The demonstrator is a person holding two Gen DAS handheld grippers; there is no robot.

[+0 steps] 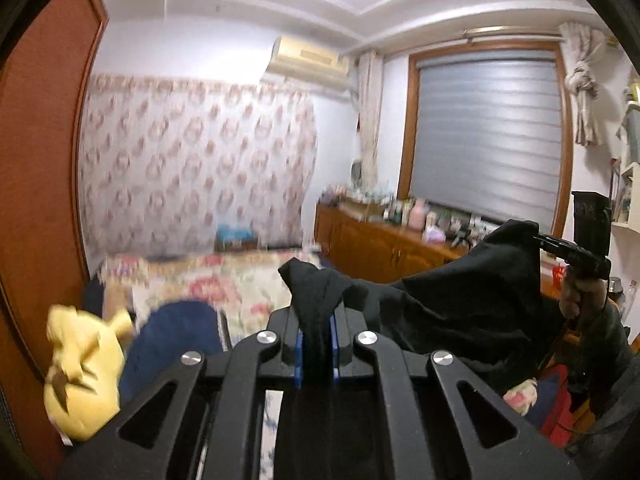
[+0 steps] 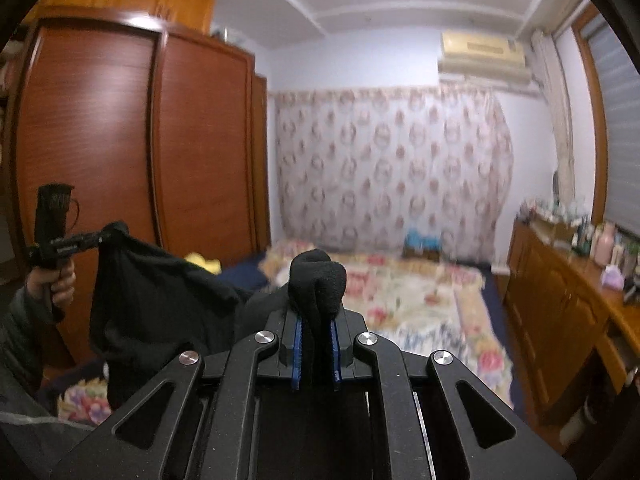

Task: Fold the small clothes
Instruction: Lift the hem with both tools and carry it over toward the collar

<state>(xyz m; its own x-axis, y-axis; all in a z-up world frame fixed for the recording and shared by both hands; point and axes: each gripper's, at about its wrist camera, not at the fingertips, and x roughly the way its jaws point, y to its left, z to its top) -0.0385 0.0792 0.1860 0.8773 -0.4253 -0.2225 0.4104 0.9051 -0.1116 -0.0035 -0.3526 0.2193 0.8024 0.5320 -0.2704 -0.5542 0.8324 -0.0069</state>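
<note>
A small black garment (image 1: 460,304) hangs in the air, stretched between both grippers above the bed. My left gripper (image 1: 317,320) is shut on one bunched corner of it. My right gripper (image 2: 317,320) is shut on another corner, whose end (image 2: 318,280) bulges above the blue pads. In the left wrist view the right gripper (image 1: 538,238) holds the cloth at the far right. In the right wrist view the left gripper (image 2: 106,236) holds the garment (image 2: 160,304) at the left, where it sags.
A bed with a floral cover (image 2: 420,300) lies below and ahead. A yellow plush toy (image 1: 84,364) and a dark blue cloth (image 1: 176,340) lie at the left. A wooden wardrobe (image 2: 120,140) stands left, a cluttered wooden sideboard (image 2: 560,300) right.
</note>
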